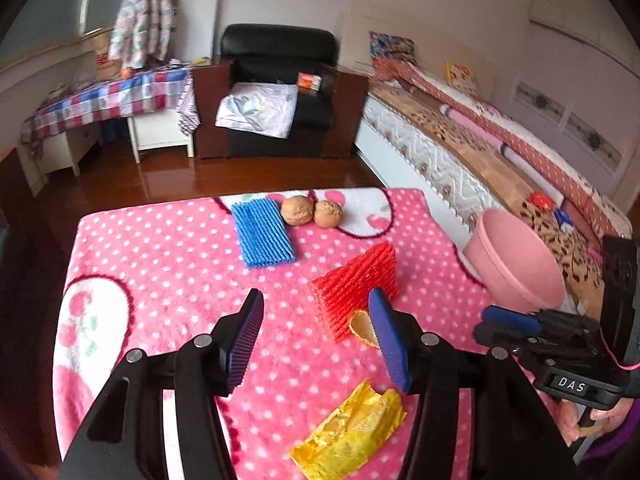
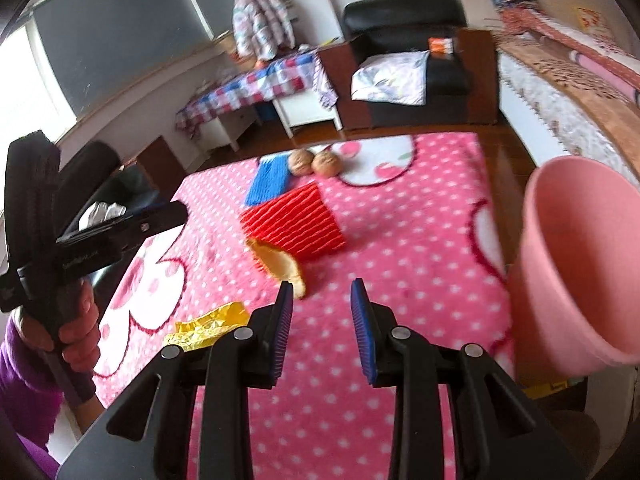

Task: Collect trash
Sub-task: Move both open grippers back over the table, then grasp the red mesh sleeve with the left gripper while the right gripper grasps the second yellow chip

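Nearest to us, at six o'clock on the tabletop, our left tool hangs with its fingers wide apart and nothing between them, just above a crumpled yellow wrapper. Our right tool is likewise parted and empty, its tips near a piece of orange peel. Touching the peel, a little farther on, lies a red foam net. At three o'clock stands the pink bin; what we see of its inside looks empty. Toward twelve o'clock rest a blue foam net and two walnuts, just beside each other. We judge the collecting barely begun: every scrap still lies on the polka-dot cloth.
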{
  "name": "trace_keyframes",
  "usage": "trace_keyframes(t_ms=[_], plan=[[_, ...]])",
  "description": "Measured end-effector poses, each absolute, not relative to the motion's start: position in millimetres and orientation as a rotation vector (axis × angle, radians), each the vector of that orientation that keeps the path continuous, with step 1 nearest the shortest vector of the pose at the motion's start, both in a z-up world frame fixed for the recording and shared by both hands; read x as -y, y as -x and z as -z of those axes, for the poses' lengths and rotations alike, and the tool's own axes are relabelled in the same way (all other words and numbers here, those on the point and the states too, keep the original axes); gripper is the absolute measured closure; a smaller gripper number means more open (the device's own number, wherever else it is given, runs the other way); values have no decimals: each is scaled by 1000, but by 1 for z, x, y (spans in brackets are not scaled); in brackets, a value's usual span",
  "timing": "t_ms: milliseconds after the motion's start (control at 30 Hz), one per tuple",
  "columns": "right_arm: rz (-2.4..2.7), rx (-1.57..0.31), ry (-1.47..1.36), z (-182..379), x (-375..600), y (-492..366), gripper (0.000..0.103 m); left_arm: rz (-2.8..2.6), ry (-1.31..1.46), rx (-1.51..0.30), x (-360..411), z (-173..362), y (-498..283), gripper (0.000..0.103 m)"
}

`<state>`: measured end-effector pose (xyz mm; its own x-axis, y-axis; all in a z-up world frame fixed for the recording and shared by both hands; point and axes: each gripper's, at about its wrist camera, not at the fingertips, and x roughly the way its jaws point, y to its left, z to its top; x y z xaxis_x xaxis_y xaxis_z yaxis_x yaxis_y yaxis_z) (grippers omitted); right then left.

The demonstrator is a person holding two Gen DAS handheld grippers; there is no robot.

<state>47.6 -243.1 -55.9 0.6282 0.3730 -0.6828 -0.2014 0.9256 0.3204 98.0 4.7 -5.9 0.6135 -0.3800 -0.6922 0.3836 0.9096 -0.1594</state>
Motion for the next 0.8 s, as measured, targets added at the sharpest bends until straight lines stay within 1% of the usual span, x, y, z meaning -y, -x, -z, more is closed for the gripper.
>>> trace_keyframes(t_ms=[367, 700, 733, 800], plan=[[-376, -905, -150, 74, 218, -80, 73, 538, -21, -887, 16, 29, -147, 48], [-430, -925, -114, 86, 200, -97, 73, 604, -44, -924, 32, 42, -163, 49], [-433, -924, -107, 87, 197, -98, 73, 609, -49, -924, 34, 44, -163, 49], [-439, -928, -103, 89, 195, -102, 73, 616, -61, -929, 38, 47, -165, 57]])
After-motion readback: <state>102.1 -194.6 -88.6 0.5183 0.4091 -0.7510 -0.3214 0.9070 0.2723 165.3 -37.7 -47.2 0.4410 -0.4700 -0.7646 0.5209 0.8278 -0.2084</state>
